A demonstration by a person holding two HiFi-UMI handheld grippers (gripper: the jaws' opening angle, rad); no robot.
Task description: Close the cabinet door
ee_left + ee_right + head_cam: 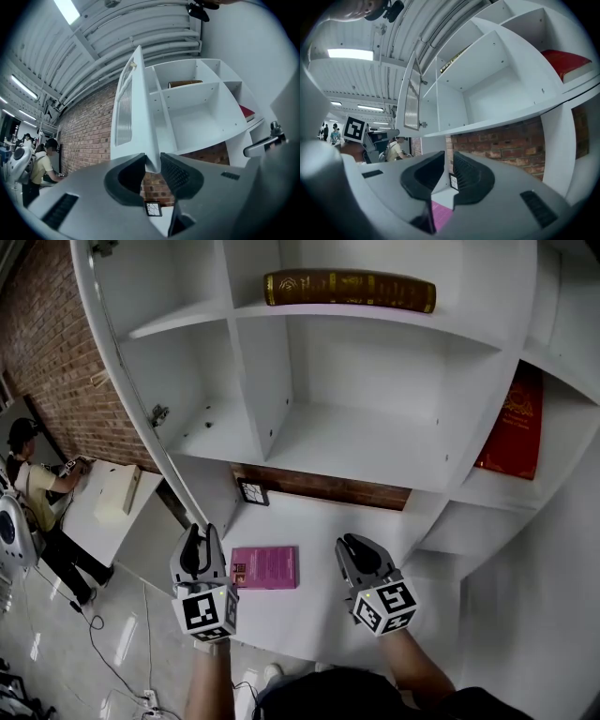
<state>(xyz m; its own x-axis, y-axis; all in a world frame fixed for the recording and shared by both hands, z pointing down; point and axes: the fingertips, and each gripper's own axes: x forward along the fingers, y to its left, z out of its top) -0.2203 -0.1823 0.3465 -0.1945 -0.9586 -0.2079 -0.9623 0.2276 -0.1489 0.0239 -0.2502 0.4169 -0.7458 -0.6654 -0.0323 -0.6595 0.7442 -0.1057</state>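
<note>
The cabinet door [135,117] stands swung wide open off the left side of the white cabinet [375,442], edge-on to the person, its glazed panel facing the brick wall. The left gripper [197,532] is raised to the door's lower outer corner. Its jaws are parted, and that corner sits between their tips and nearly fills the gap. They flank it closely rather than visibly clamping it. The right gripper [349,542] hovers over the white surface [309,521] below the cabinet. Its jaws are only a narrow slit apart and have nothing between them. A pink book [264,567] lies flat toward the surface's front left, between the two grippers in the head view. A small black-and-white marker card [253,491] stands at the back edge near the left corner. In the cabinet, a brown book [349,289] lies on the upper shelf and a red book [514,427] leans in the right-hand compartment.
</note>
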